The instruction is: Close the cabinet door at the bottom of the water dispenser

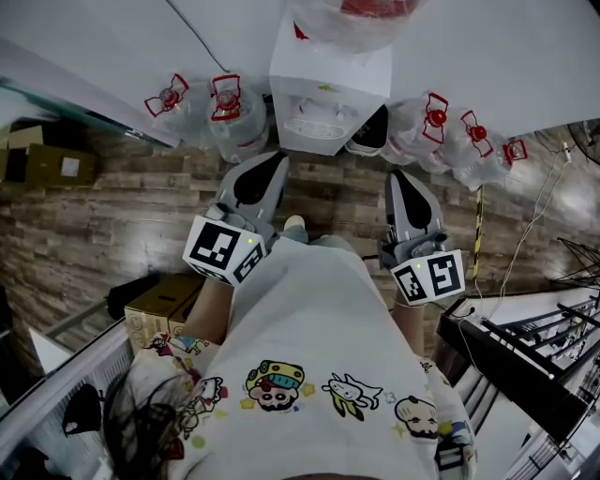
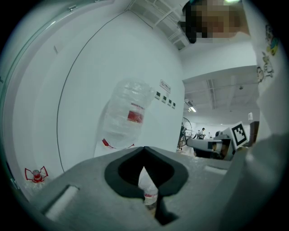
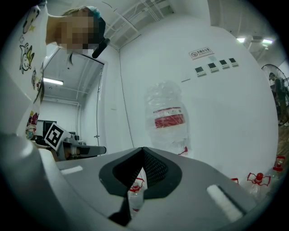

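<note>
The white water dispenser (image 1: 328, 103) stands against the wall ahead, with an upturned clear bottle (image 1: 352, 19) on top. From above, its bottom cabinet door is hidden. A dark, white-rimmed shape (image 1: 370, 131) sits by its right base; I cannot tell what it is. My left gripper (image 1: 267, 161) and right gripper (image 1: 403, 178) are held level, side by side, short of the dispenser, both shut and empty. In the left gripper view the jaws (image 2: 144, 151) meet under the bottle (image 2: 128, 115). The right gripper's jaws (image 3: 143, 151) also meet, below the same bottle (image 3: 167, 119).
Several clear water bottles with red caps (image 1: 225, 108) (image 1: 450, 136) stand on the wood floor on both sides of the dispenser. Cardboard boxes (image 1: 52, 159) (image 1: 159, 309) lie to the left. A black metal rack (image 1: 534, 366) and cables are at the right.
</note>
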The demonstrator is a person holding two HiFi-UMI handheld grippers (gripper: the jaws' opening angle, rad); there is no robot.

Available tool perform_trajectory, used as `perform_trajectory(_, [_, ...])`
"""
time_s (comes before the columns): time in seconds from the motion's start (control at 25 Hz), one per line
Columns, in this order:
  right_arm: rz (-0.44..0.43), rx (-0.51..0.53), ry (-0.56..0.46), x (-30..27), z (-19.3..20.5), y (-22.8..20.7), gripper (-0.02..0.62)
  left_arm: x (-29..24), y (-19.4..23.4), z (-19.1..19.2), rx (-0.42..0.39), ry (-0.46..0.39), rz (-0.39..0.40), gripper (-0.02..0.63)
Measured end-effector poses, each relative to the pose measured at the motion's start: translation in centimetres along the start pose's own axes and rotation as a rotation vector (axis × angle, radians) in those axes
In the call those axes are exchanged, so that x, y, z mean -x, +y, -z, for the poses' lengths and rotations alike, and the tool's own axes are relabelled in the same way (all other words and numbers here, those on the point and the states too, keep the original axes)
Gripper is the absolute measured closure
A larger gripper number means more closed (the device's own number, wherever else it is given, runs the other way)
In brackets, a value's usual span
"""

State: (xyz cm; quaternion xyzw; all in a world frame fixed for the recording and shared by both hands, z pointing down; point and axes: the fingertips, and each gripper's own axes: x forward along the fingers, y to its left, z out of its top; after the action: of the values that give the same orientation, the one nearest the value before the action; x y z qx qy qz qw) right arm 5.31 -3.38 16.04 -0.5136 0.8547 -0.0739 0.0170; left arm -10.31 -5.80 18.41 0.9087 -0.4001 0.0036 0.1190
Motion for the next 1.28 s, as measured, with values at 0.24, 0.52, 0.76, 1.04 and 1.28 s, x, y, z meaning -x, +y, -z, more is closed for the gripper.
perform_trajectory(0.24, [0.02, -0.011, -0.001, 0.1, 0.3, -0.2, 0.586, 0.2, 0.3, 0.0, -0.003, -0.004, -0.002, 0.606])
perform_trajectory(0.52, [0.018, -0.021, 0.005, -0.1, 0.5, 0.0, 0.586, 0.4, 0.6, 0.0, -0.001, -0.009, -0.002, 0.606])
perform_trajectory(0.76, [0.01, -0.014, 0.018, -0.2, 0.7, 0.5, 0.586, 0.8, 0.9, 0.0, -0.001, -0.006, -0.002, 0.606])
perform_trajectory(1.04, [0.013, -0.013, 0.024, -0.4, 1.0, 0.7, 0.586, 0.8, 1.1, 0.2, -0.001, -0.002, 0.005, 0.606])
perform_trajectory(1.28, [0.016, -0.021, 0.027, -0.3, 1.2, 0.8, 0.586, 1.0, 1.3, 0.2, -0.005, -0.003, 0.004, 0.606])
